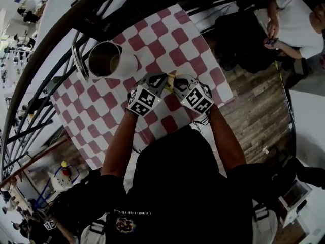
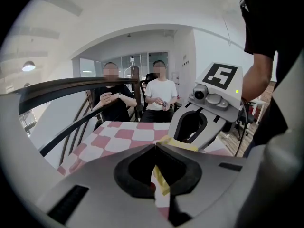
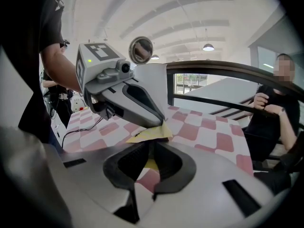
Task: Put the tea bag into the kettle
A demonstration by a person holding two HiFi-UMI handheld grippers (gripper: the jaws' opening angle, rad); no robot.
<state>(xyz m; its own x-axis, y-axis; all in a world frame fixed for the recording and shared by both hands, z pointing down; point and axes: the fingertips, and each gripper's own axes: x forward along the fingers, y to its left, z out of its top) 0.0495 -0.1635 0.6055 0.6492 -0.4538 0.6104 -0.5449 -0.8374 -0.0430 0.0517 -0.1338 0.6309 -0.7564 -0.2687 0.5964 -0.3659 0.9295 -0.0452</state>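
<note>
Over the red-and-white checked table, both grippers meet tip to tip at a yellow tea bag packet. My left gripper is shut on the packet, which runs up between its jaws. My right gripper faces it with its jaws slightly apart; the packet's other edge lies at the tips without being pinched. The white kettle stands open-topped on the table to the upper left of the grippers, a short way from them.
A black curved railing runs along the table's left and far sides. Two people sit beyond the far edge. The table's right edge drops to a wooden floor. A black cable lies on the cloth.
</note>
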